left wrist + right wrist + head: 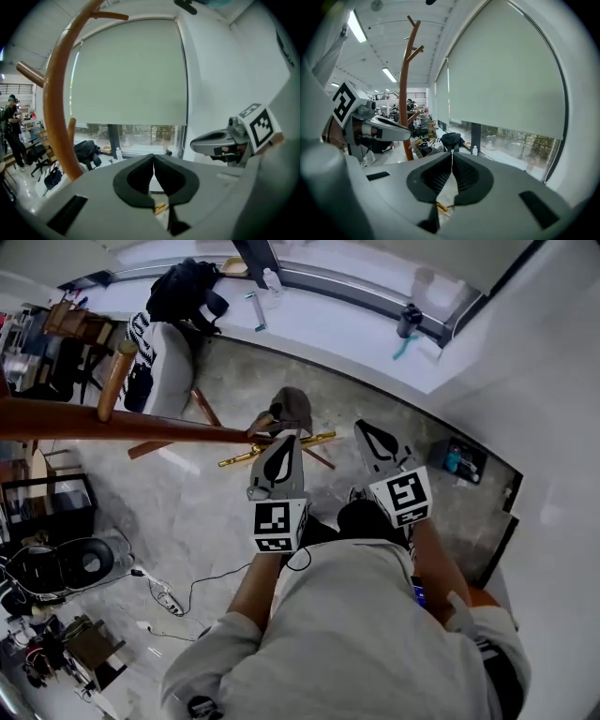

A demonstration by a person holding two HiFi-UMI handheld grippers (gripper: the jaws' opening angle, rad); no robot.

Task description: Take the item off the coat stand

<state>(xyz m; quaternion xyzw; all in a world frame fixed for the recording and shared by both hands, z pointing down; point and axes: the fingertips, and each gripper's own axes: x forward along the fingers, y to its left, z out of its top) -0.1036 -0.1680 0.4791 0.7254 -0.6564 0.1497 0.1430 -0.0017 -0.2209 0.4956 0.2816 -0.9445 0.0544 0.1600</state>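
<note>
The brown wooden coat stand [141, 424] runs from the left edge of the head view down to its splayed feet near the middle. A grey-brown cap [292, 409] sits low by those feet; I cannot tell whether it hangs on a peg or lies on the floor. My left gripper [281, 457] is shut and empty, just in front of the stand's base. The right gripper [375, 441] is beside it, also shut and empty. In the left gripper view the pole [56, 108] curves up at the left, with bare pegs. The right gripper view shows the pole [405, 93] at the far left.
A black backpack [184, 292] and a bottle [272, 281] lie on the white window ledge [356, 334]. A white chair [171, 357] stands left of the stand. A power strip [165, 597] with its cable lies on the floor. White wall closes the right side.
</note>
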